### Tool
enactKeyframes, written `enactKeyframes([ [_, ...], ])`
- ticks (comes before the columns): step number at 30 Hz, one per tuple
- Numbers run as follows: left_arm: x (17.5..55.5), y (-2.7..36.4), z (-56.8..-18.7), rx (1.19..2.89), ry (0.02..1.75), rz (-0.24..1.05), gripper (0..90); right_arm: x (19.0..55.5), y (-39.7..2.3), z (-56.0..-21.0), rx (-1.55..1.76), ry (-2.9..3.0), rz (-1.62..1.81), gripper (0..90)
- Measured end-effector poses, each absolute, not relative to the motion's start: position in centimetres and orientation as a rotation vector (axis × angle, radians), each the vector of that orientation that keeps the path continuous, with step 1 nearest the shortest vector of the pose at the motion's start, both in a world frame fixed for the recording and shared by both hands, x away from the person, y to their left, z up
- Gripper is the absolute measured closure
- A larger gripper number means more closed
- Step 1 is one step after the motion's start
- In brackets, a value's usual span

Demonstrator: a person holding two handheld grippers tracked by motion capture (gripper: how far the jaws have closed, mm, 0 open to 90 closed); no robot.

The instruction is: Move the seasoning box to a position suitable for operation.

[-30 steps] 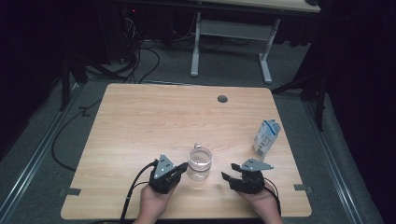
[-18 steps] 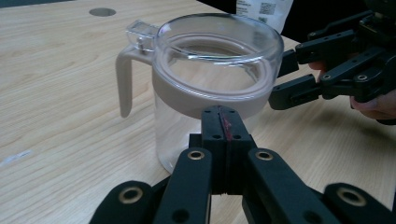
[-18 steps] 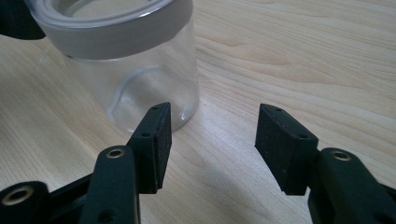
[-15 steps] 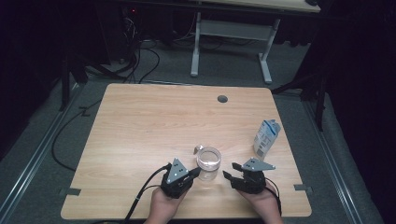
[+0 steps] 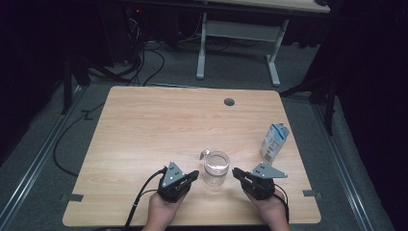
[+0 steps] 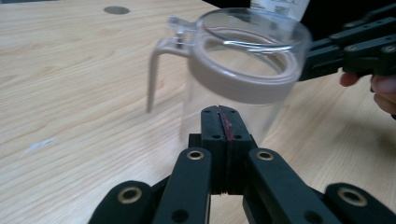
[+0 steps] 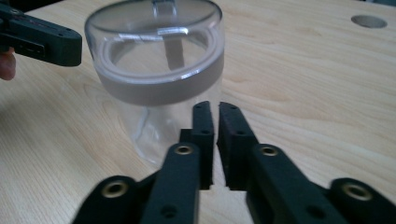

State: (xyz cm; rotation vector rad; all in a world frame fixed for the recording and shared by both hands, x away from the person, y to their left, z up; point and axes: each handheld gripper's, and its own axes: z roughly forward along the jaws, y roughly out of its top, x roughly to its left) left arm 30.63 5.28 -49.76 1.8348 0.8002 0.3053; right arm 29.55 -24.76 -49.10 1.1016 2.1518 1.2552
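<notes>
Two claws are flanking a clear jug in the high view. The jug is standing upright near the close edge of the surface, slightly right of centre, with its handle pointing to the far left. The left claw is sitting just left of the jug and the right claw just right of it. Neither is touching it as far as this view is telling. A small carton is standing well apart on the right.

In the left gripper view, the left claw is clenched pad to pad with nothing between. It is pointing at the jug's clear wall below the grey band, very near it; contact is not certain. The right claw is showing beyond the jug.

In the right gripper view, the right claw has just been closing and is now all but clenched, with a thin slit left and nothing in it. The jug is standing just beyond its tips, and the left claw is showing at the far left.

The step in hand is probably taking hold of the jug. To do it well, one claw would be spreading wide first. It should then be closing on the grey band or the handle, since the smooth wall is likely to slip. The other claw could be steadying the jug against tipping.
</notes>
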Motion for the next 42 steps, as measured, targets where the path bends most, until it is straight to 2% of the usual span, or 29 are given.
enactKeyframes([
  [24, 29.6, 9.1, -50.1, 1.796, 0.918, 0.375, 88.7, 32.0, -21.6, -49.1, 1.03, 2.183, 1.294, 88.7],
  [42, 33.4, 7.3, -47.8, 1.741, 0.875, 0.394, 90.0, 31.1, -23.4, -50.0, 1.115, 2.154, 1.221, 89.8],
])
